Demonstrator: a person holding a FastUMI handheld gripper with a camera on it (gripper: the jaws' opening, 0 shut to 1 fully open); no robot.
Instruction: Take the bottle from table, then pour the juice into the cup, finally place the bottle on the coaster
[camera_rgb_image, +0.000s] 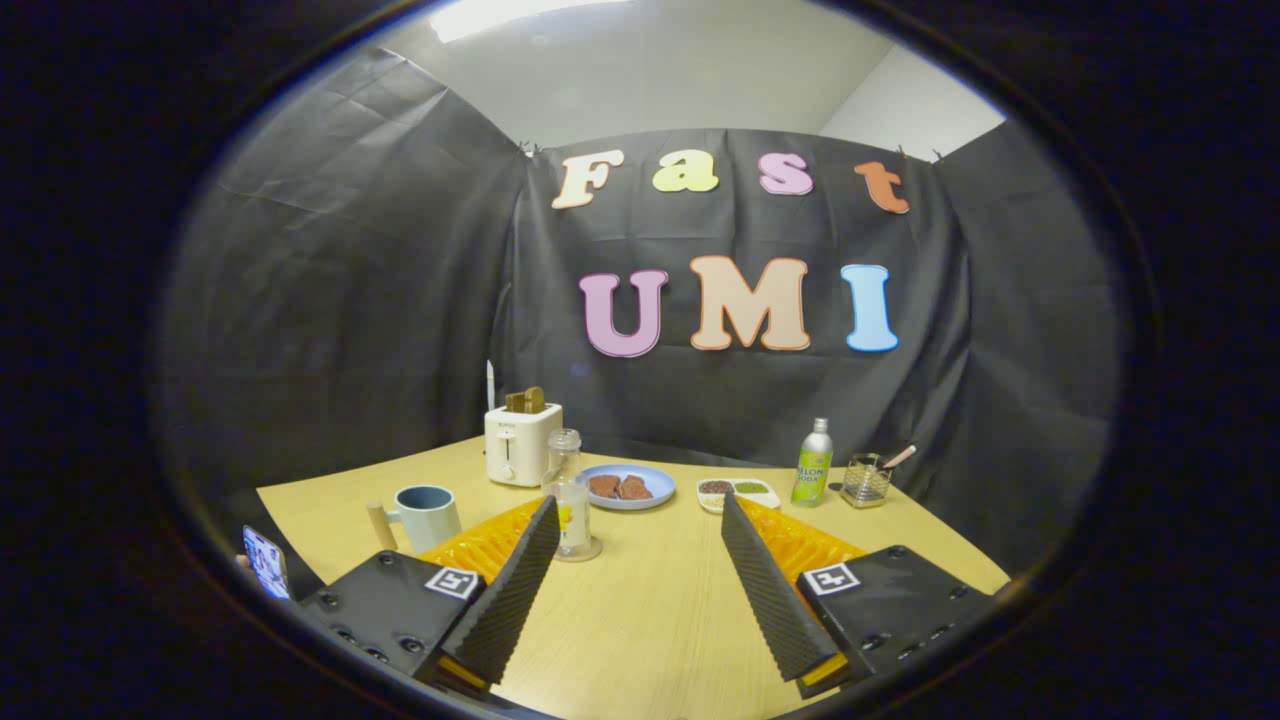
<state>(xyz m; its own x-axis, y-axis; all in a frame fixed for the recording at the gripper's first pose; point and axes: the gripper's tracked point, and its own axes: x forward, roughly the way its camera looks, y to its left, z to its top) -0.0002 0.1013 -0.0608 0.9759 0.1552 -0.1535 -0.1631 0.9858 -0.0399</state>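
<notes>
While the hand-held gripper (638, 560) hangs low over the desk (650, 610), its two ribbed black fingers (515, 580) are spread wide with nothing between them but bare wood. Bottle (568, 495): clear, upright, a little pale liquid in it, standing on a round coaster (582, 550) just ahead of the left fingertip, not touched by it. Cup (428, 515): pale with a wooden handle, left of the bottle and near it. Toaster (522, 442): white, behind the bottle, bread in its slots. Blue plate (628, 485) with brown pieces just right of the bottle. Further right of the bottle: a small white dish (738, 492), a green can (813, 463), a glass holder (866, 480). Phone (265, 562) well left of the bottle, past the cup.
</notes>
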